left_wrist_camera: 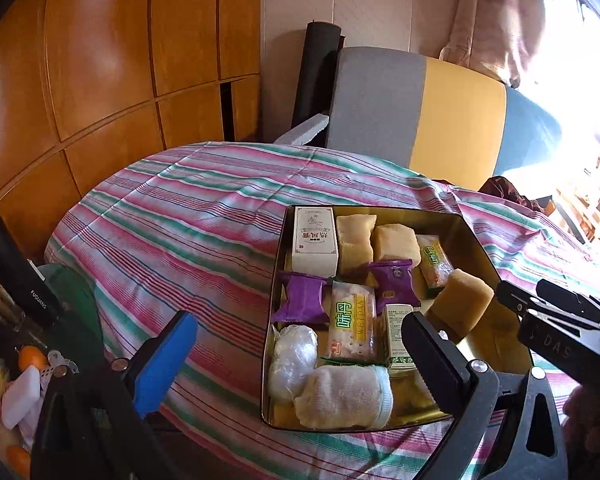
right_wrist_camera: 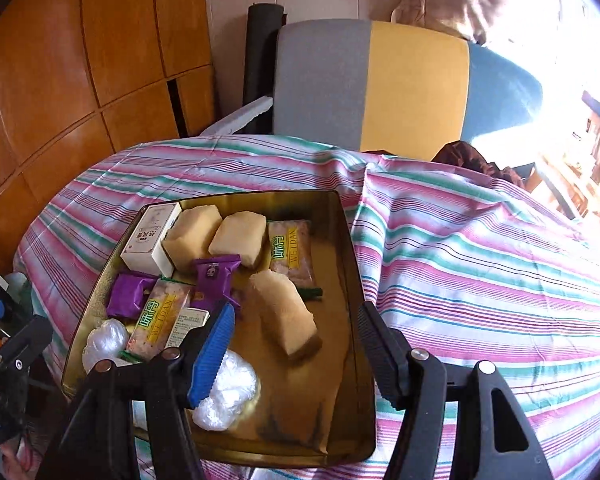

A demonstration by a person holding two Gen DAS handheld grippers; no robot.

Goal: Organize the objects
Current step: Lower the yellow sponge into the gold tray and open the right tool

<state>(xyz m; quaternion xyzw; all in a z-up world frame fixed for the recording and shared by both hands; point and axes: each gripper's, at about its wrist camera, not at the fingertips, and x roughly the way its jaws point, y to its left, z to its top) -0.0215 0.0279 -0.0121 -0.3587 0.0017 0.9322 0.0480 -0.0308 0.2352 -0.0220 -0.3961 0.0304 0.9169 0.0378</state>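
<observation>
A gold tin tray lies on a striped cloth. It holds a white box, tan sponge blocks, purple packets, cracker packets, a clear plastic bundle and a rolled white cloth. My left gripper hovers over the tray's near-left part, wide open with nothing held. My right gripper is open above the tray's bare right half. One tan block lies tilted just ahead of its fingers, and the pads do not touch it.
The striped cloth covers a rounded table. A grey, yellow and blue chair back stands behind it, wooden cabinet doors at the left. A black bottle and small clutter sit beside the table's left edge.
</observation>
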